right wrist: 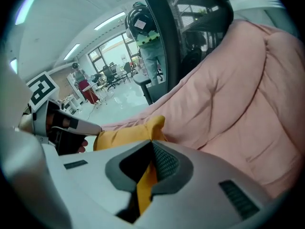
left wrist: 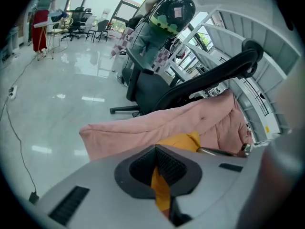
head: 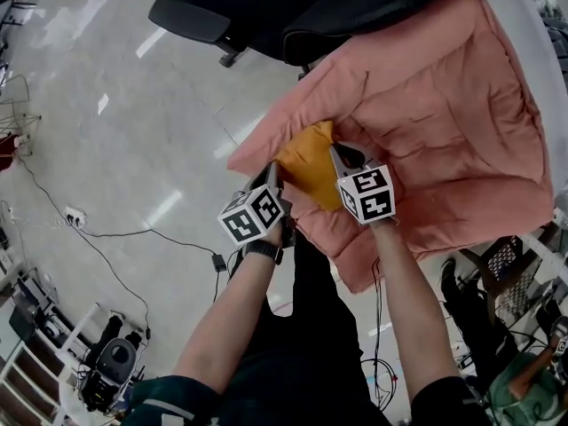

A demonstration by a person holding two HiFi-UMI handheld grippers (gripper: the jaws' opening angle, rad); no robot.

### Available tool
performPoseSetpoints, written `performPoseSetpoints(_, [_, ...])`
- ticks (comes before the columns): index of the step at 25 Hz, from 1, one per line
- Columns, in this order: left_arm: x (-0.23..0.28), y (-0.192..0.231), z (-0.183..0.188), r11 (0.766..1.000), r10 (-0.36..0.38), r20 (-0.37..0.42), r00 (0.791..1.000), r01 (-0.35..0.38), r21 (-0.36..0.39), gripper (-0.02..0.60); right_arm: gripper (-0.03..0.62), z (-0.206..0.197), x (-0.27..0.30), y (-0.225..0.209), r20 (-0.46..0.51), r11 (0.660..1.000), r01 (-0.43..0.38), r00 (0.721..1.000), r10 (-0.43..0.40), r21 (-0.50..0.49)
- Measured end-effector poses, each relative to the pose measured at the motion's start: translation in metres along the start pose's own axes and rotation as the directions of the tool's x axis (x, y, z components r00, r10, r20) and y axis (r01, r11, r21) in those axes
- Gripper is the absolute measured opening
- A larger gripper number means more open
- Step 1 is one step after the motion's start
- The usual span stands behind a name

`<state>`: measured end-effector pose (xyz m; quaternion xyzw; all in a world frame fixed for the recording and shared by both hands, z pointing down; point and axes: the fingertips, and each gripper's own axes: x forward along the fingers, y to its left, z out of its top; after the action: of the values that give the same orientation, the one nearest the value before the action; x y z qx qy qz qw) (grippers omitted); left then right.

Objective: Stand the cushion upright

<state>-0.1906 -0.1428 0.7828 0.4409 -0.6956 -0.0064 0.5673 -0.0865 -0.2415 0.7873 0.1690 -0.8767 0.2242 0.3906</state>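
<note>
Draping a black office chair (head: 355,7), a large pink quilted cover (head: 444,122) carries a yellow cushion (head: 311,162) at its near left edge. The left gripper (head: 273,174) and right gripper (head: 342,156) each clamp yellow cushion fabric between closed jaws, on opposite sides of the cushion.

The mustard-yellow cushion (head: 311,165) lies low on the pink quilted cover (head: 444,105) near its front corner, seemingly flat or only slightly raised, one fold of its near edge pinched in the left gripper (head: 273,174), another in the right gripper (head: 339,158).
</note>
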Motion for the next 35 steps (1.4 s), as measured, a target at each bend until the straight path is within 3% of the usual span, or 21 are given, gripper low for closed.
performPoseSetpoints(10, [-0.034, -0.046, -0.002, 0.987, -0.105, 0.015, 0.994, 0.102, 0.126, 0.005, 0.006, -0.005, -0.066, -0.001, 0.104, 0.988, 0.095, 0.989, -0.108, 0.123])
performPoseSetpoints(18, [-0.063, -0.099, -0.006, 0.946, -0.210, -0.019, 0.978, 0.208, 0.249, 0.005, 0.006, -0.024, -0.137, 0.000, 0.184, 0.937, 0.176, 0.953, -0.239, 0.302])
performPoseSetpoints(21, [-0.070, -0.128, -0.003, 0.912, -0.269, -0.038, 0.962, 0.268, 0.310, 0.005, 0.006, -0.031, -0.165, -0.002, 0.215, 0.898, 0.209, 0.927, -0.308, 0.386])
performPoseSetpoints(25, [-0.070, -0.170, 0.002, 0.848, -0.346, -0.077, 0.935, 0.347, 0.402, 0.005, 0.005, -0.037, -0.194, -0.009, 0.257, 0.842, 0.238, 0.881, -0.397, 0.484])
performPoseSetpoints(35, [-0.071, -0.262, 0.004, 0.720, -0.435, -0.159, 0.886, 0.449, 0.529, 0.005, 0.006, -0.038, -0.257, -0.025, 0.312, 0.733, 0.246, 0.786, -0.533, 0.635])
